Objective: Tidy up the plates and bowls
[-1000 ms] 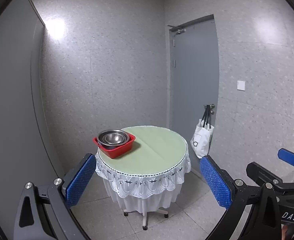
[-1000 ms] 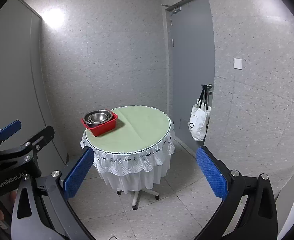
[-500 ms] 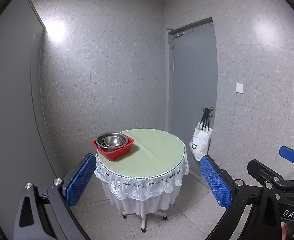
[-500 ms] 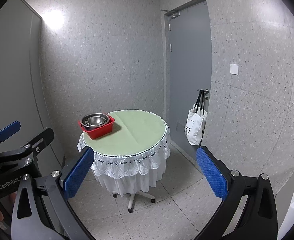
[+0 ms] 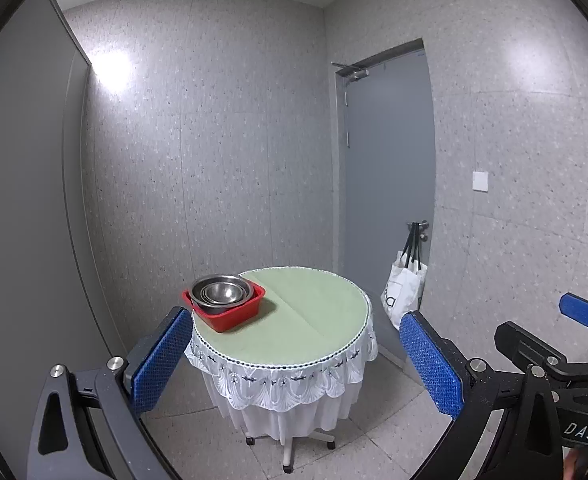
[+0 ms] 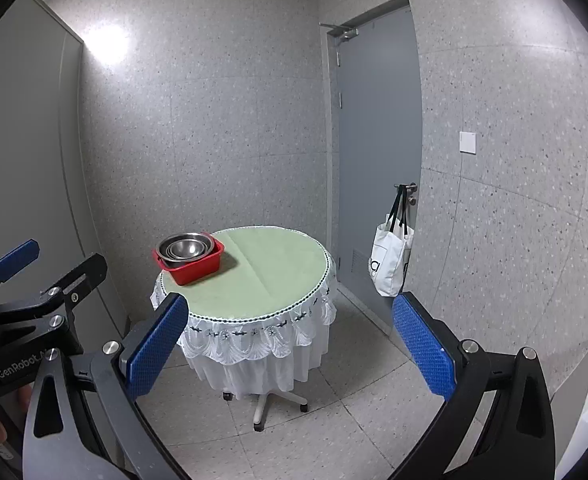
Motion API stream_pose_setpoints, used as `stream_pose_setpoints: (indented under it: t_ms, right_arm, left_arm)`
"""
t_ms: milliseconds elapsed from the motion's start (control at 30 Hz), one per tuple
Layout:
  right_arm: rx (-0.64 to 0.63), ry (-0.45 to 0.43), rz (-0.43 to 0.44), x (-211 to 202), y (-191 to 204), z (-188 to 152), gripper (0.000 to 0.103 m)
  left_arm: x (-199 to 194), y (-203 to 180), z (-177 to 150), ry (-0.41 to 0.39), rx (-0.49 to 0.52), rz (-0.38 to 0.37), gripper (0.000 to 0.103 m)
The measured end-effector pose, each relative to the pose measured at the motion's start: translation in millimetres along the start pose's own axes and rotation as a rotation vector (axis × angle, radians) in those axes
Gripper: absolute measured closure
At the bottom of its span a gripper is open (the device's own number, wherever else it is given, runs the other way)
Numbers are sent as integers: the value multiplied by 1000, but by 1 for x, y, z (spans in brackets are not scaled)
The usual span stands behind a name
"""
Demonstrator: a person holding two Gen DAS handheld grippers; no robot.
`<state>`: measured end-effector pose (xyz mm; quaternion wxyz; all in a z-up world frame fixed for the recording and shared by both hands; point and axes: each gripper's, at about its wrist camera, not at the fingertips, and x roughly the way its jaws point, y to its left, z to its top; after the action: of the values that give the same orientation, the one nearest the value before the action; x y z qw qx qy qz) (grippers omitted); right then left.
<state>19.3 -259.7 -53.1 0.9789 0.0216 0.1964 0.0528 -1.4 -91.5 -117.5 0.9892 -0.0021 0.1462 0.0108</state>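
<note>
Nested round steel bowls (image 5: 220,293) sit in a red plastic tub (image 5: 229,312) at the round green tabletop's (image 5: 306,320) nine o'clock edge, lace-skirted; both left tongs (image 5: 294,364) and right tongs (image 6: 289,346) gape wide, empty, well apart from it

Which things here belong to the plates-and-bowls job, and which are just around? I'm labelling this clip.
Job:
nested metal bowls
red tub holding them
round table
left gripper and right gripper, jaws open

Just around:
white tote bag hanging on the door handle
grey door
wall switch
</note>
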Motion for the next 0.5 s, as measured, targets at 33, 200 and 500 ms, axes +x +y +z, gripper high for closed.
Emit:
stream_pose_setpoints:
  t_ms: [33, 200, 500]
  right_arm:
    - [0, 0, 0, 2, -2, 1, 0]
    - [-1, 0, 2, 5, -9, 4, 0]
    - [-8, 2, 9, 15, -19, 7, 0]
  left_arm:
    - [2, -1, 0, 0, 0, -2, 1]
    - [10, -6, 1, 1, 2, -2, 1]
    - [21, -14, -1, -20, 24, 11, 1]
